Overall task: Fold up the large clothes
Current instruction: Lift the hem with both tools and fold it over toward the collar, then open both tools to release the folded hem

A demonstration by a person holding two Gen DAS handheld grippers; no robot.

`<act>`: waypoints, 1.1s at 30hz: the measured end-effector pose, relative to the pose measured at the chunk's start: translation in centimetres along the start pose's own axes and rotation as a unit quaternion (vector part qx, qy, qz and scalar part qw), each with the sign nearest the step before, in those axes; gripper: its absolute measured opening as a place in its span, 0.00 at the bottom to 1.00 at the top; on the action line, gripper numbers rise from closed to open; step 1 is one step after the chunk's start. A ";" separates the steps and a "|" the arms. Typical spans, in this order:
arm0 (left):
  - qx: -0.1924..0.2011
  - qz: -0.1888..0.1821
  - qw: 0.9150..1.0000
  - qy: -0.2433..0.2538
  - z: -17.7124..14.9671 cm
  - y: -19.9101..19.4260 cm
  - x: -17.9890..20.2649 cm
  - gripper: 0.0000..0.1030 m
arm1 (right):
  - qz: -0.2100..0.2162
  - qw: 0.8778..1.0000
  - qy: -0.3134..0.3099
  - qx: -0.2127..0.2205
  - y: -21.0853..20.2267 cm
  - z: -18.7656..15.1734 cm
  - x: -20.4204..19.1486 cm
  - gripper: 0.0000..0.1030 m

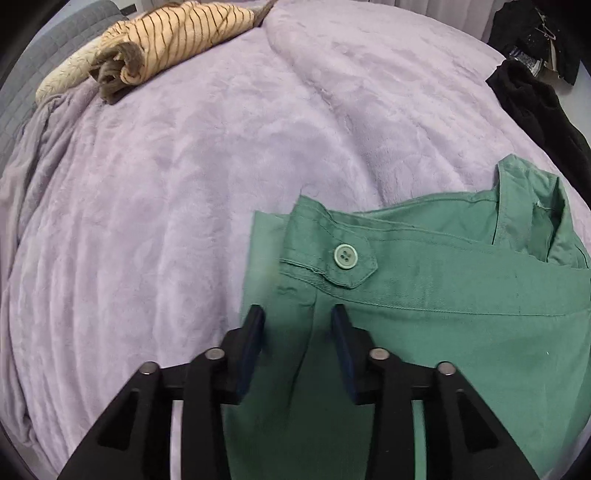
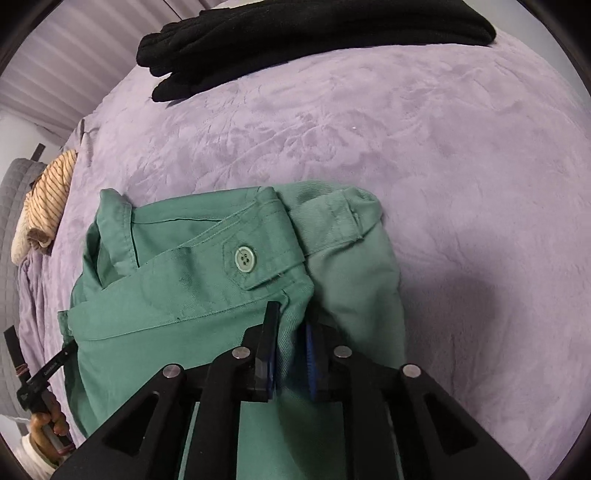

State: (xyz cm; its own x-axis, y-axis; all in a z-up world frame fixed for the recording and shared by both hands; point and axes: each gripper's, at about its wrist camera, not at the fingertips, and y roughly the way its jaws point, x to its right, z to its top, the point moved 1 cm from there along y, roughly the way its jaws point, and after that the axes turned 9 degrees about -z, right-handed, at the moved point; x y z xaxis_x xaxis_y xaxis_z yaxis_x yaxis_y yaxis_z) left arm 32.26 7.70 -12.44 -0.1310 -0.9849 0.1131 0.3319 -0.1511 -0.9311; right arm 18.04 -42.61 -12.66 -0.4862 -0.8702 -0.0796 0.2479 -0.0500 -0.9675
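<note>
Green garment (image 1: 424,295) lay part-folded (sleeves in, more folds left) on the bed (image 1: 184,184); right gripper (image 2: 291,332) pinched its fabric, left gripper (image 1: 297,321) gaped wide.

Lilac plush blanket (image 1: 221,166) covers the bed, creased and rumpled. At its far corner, a tan striped cloth (image 1: 173,40) lies rolled up, beside a grey quilted headboard (image 1: 22,74). On the opposite edge, a heap of black clothes (image 2: 295,33). Pale pleated curtain (image 2: 70,55) behind.
</note>
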 end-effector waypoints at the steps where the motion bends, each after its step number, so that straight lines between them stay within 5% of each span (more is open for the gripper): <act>1: 0.014 -0.008 1.000 0.004 -0.1 -1.6 -0.3 0.50 | -0.001 1.000 0.002 0.002 -0.8 -0.1 0.2 0.18; 6: 0.013 -0.043 0.999 0.014 -2.6 -6.0 -1.1 0.50 | 0.014 0.998 -0.043 0.049 -7.2 -3.1 -1.2 0.18; 11: -0.035 -0.037 0.999 0.010 -8.1 -4.3 -0.3 0.50 | 0.063 0.991 -0.115 0.014 -7.6 -9.0 -5.9 0.18; 15: -0.053 -0.016 0.998 -0.006 -11.9 -1.6 -2.0 0.50 | 0.019 0.990 -0.138 -0.019 -4.9 -12.6 -5.7 0.18; 16: -0.050 -0.021 0.998 -0.013 -12.4 -1.5 -2.6 0.59 | 0.005 0.991 -0.131 -0.020 -4.4 -12.9 -4.7 0.18; 17: -0.051 -0.025 0.998 -0.028 -12.6 -1.5 -3.4 0.65 | -0.011 0.992 -0.121 -0.021 -4.0 -13.1 -3.4 0.18; 20: -0.053 -0.033 0.996 -0.066 -13.0 -2.1 -5.7 0.65 | -0.044 0.997 -0.061 -0.023 -3.8 -13.2 1.7 0.14; 24: -0.052 -0.018 0.997 -0.058 -13.7 -3.1 -6.2 0.65 | -0.027 0.999 0.022 -0.028 -4.8 -13.6 6.4 0.14; 33: -0.031 0.013 0.998 -0.045 -11.7 -3.4 -4.9 0.65 | 0.001 0.999 -0.034 0.038 -7.5 -9.5 1.8 0.17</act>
State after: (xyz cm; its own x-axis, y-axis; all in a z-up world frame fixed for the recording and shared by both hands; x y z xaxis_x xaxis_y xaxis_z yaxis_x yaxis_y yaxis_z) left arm 20.87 14.07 -13.84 -0.0376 -0.9924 0.1175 0.2756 -0.1233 -0.9533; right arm 7.30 -39.18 -7.80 -0.4287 -0.9012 -0.0629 0.3136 -0.0832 -0.9459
